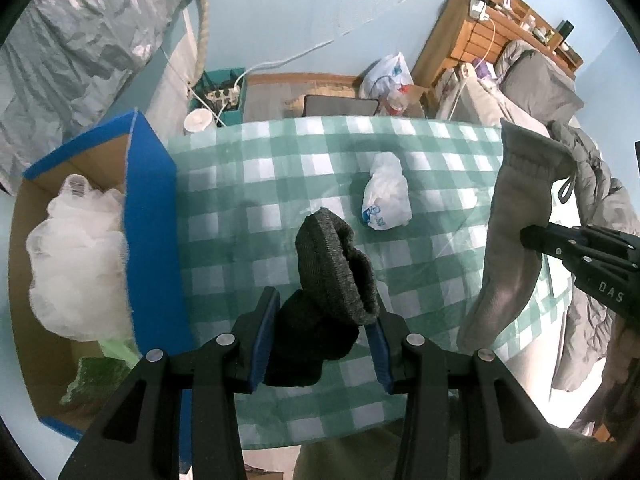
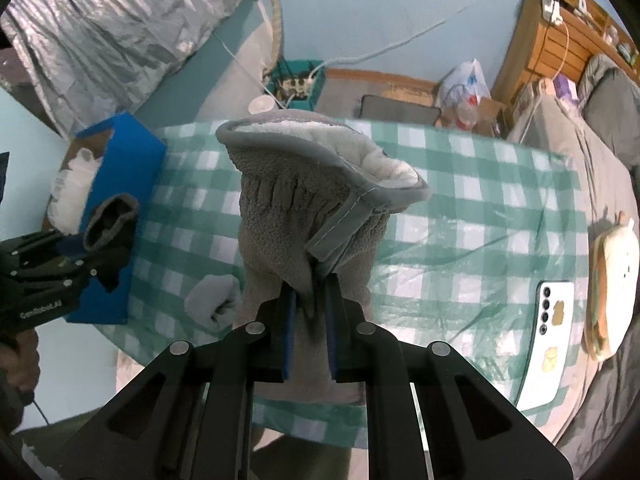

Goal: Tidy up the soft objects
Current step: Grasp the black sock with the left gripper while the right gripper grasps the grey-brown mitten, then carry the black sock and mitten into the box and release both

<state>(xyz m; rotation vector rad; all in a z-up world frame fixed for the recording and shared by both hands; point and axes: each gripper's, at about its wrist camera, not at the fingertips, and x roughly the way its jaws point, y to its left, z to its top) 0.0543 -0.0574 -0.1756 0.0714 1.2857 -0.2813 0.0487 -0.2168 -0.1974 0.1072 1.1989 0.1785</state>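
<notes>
My left gripper (image 1: 324,332) is shut on a dark grey knitted glove (image 1: 332,280) and holds it above the green checked tablecloth (image 1: 248,184), just right of the blue cardboard box (image 1: 150,216). My right gripper (image 2: 310,320) is shut on a light grey fleece glove (image 2: 304,208) with a white lining, raised over the table. The fleece glove also shows at the right of the left wrist view (image 1: 512,232). A crumpled white plastic bag (image 1: 386,192) lies on the cloth. The box holds a white mesh puff (image 1: 76,256) and something green (image 1: 100,372).
A white phone (image 2: 552,336) and a sandwich-shaped plush (image 2: 612,292) lie at the table's right side. A bed with grey bedding (image 2: 608,92) stands to the right. A teal crate with power strips (image 1: 222,92) and a dark cushion (image 1: 340,106) sit on the floor behind the table.
</notes>
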